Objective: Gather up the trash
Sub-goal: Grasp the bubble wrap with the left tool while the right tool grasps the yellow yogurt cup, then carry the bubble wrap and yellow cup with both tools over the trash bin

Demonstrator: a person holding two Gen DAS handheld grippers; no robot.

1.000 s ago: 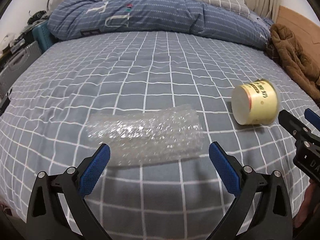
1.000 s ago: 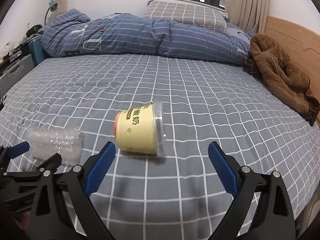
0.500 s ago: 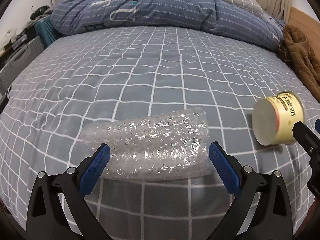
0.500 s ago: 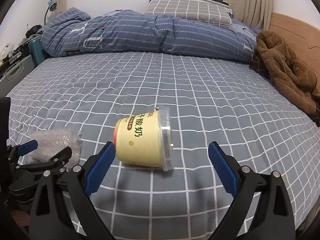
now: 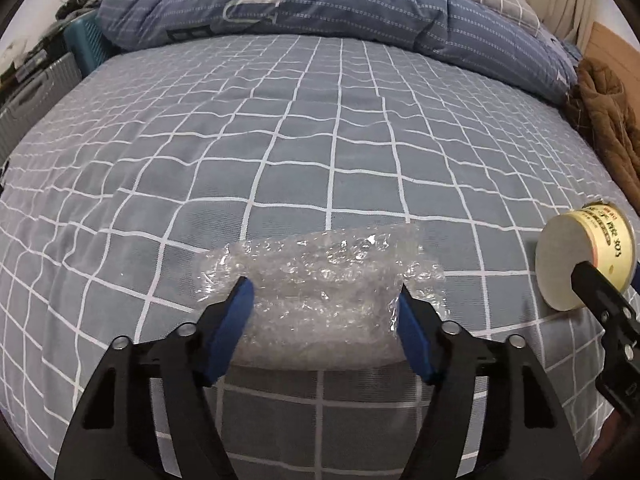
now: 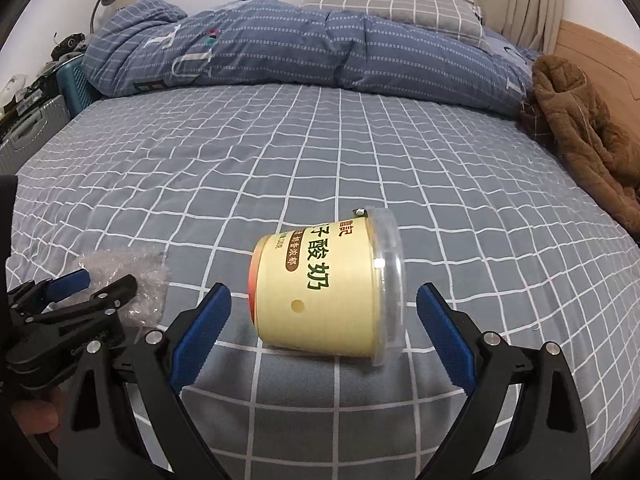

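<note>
Only right view: cup [image 6: 328,292] lid | left gripper [image 5: 324,300] closing around wrap [image 5: 320,280]

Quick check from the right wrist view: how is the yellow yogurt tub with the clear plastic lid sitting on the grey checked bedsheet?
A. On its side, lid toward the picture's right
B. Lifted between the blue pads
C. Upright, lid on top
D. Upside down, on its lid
A: the yellow yogurt tub with the clear plastic lid lies on its side on the grey checked bedsheet, lid end to the picture's right, base to the left.
</note>
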